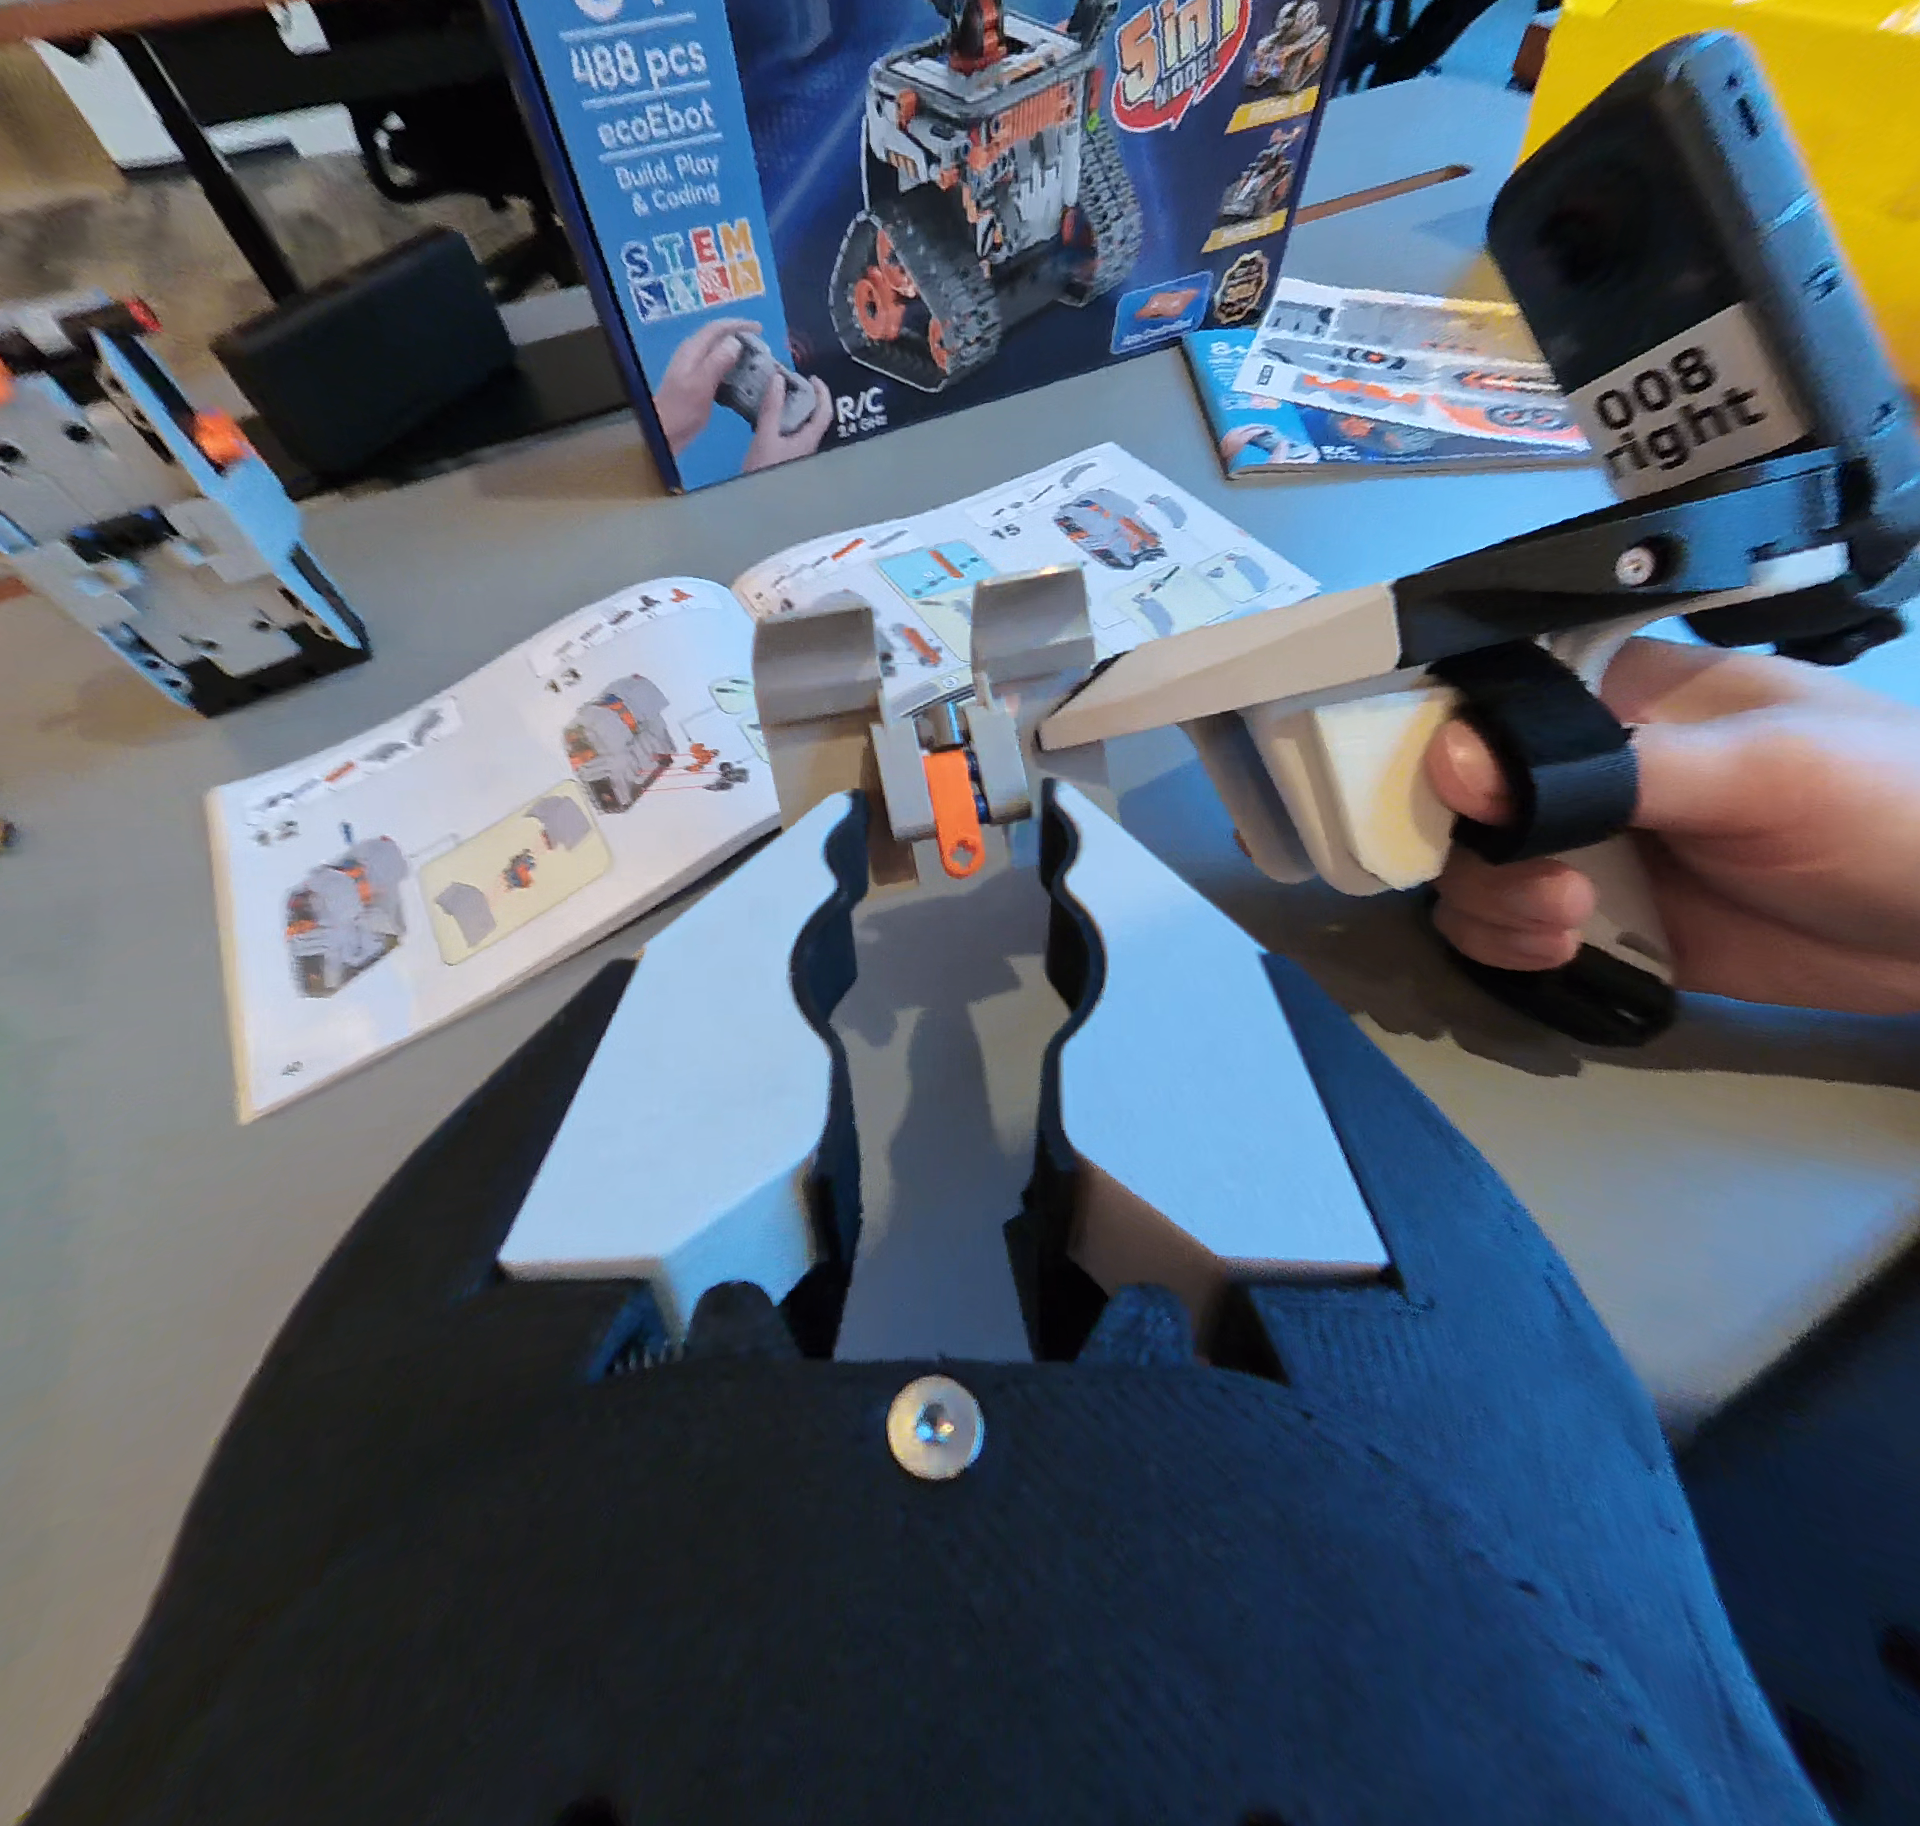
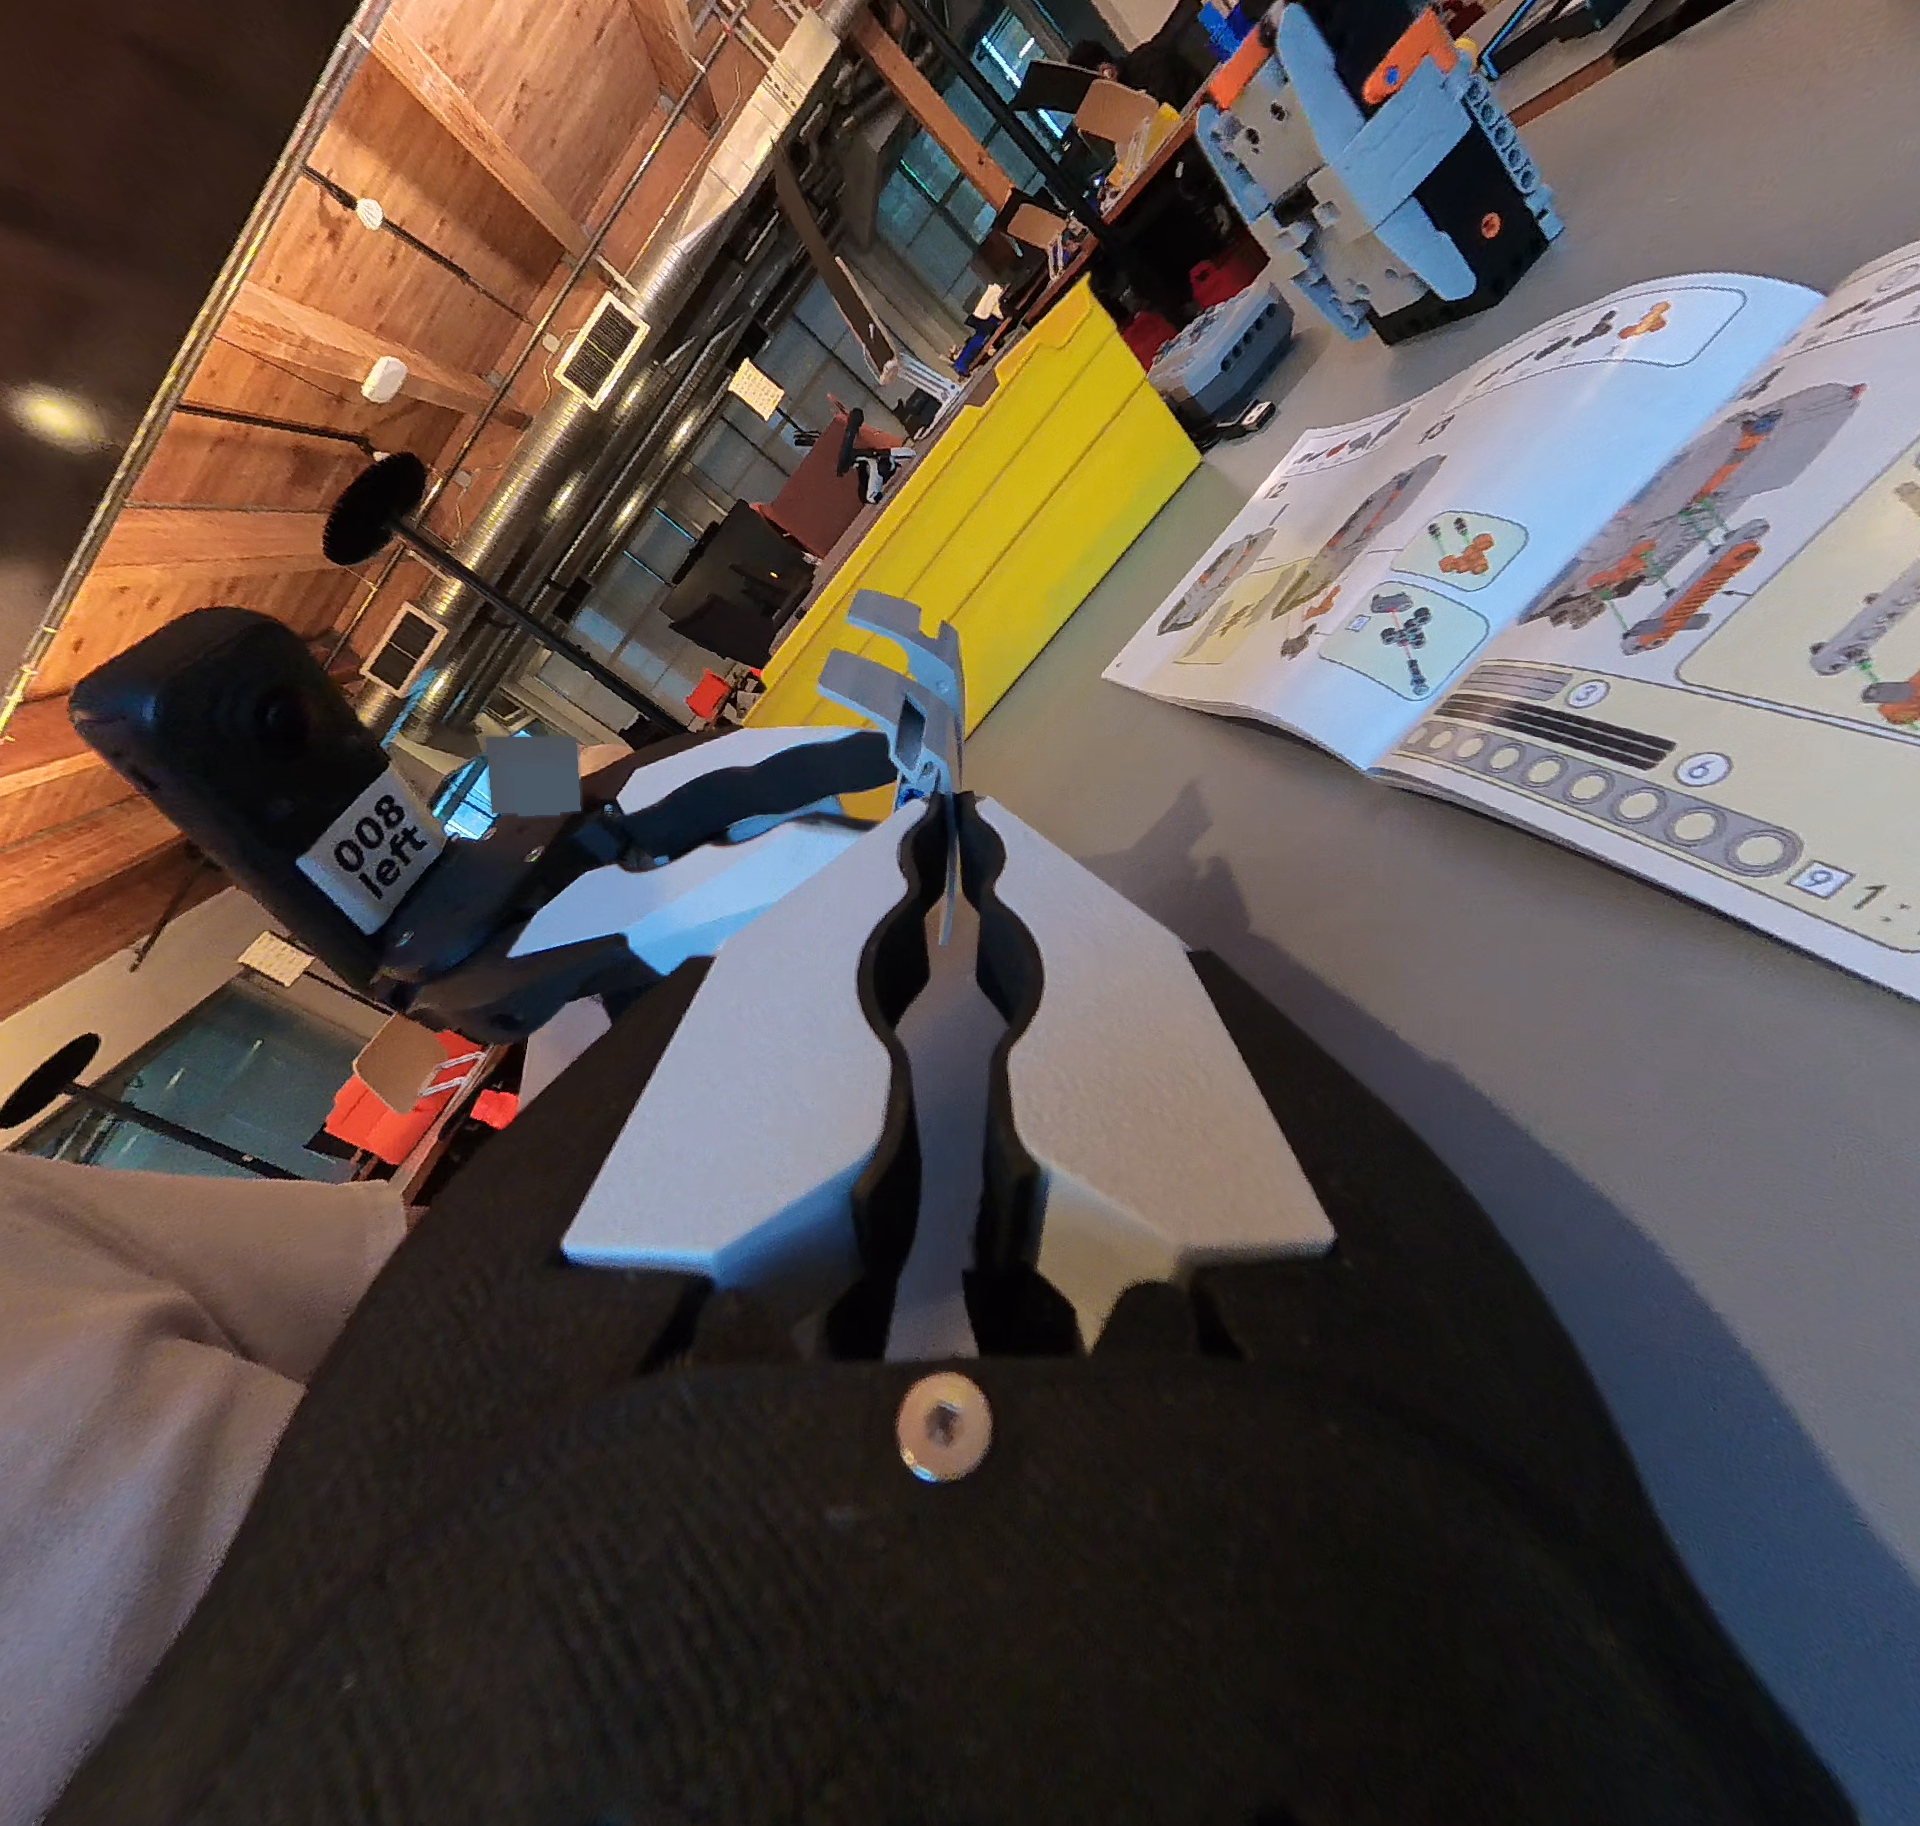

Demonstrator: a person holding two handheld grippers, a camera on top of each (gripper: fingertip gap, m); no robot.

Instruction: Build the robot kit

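Note:
A small grey brick assembly (image 1: 821,675) with two curved panels and an orange pin (image 1: 951,810) is held just above the grey table (image 1: 156,1205). My left gripper (image 1: 951,808) is shut on its lower part, one finger on each side. My right gripper (image 1: 1049,737) comes in from the right, held by a hand, and its tip meets the assembly's right side. In the right wrist view my right gripper (image 2: 948,810) is shut on a thin grey plate of the assembly (image 2: 899,675). The left gripper (image 2: 883,748) holds the assembly from the left there.
An open instruction booklet (image 1: 499,820) (image 2: 1558,581) lies behind the assembly. A blue toy box (image 1: 935,166) stands at the back. A partly built model (image 1: 156,529) (image 2: 1382,166) sits at the left. A yellow bin (image 1: 1818,62) (image 2: 997,529) and a second booklet (image 1: 1382,384) are at the right.

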